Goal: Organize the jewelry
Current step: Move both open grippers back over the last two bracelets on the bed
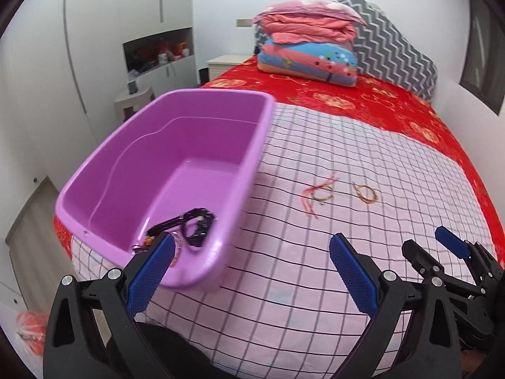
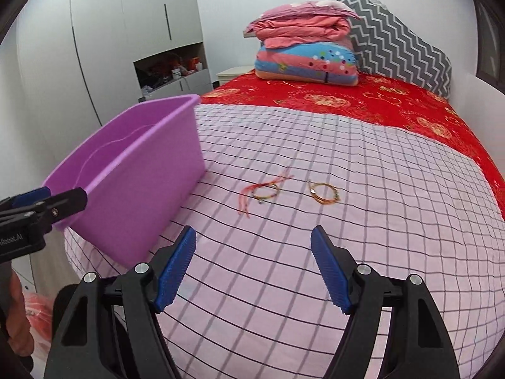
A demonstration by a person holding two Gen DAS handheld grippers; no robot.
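Observation:
Two thin bracelets lie side by side on the pink checked sheet: one with red tassels (image 1: 322, 194) (image 2: 265, 191), one gold-orange (image 1: 367, 193) (image 2: 325, 193). A purple tub (image 1: 176, 170) (image 2: 135, 170) stands on the bed's left edge, with black beaded jewelry (image 1: 192, 224) and a small orange piece inside. My left gripper (image 1: 252, 237) is open and empty, its left finger over the tub's near corner. My right gripper (image 2: 254, 230) (image 1: 426, 243) is open and empty too, short of the bracelets. At the right wrist view's left edge, the left gripper (image 2: 47, 202) shows by the tub.
Folded quilts (image 2: 303, 47) and a grey zigzag pillow (image 2: 401, 44) sit at the far end of the red bedspread (image 2: 378, 104). White wardrobes (image 1: 94, 31) and a nightstand (image 1: 224, 63) stand left of the bed. A red bag (image 2: 38, 315) lies on the floor.

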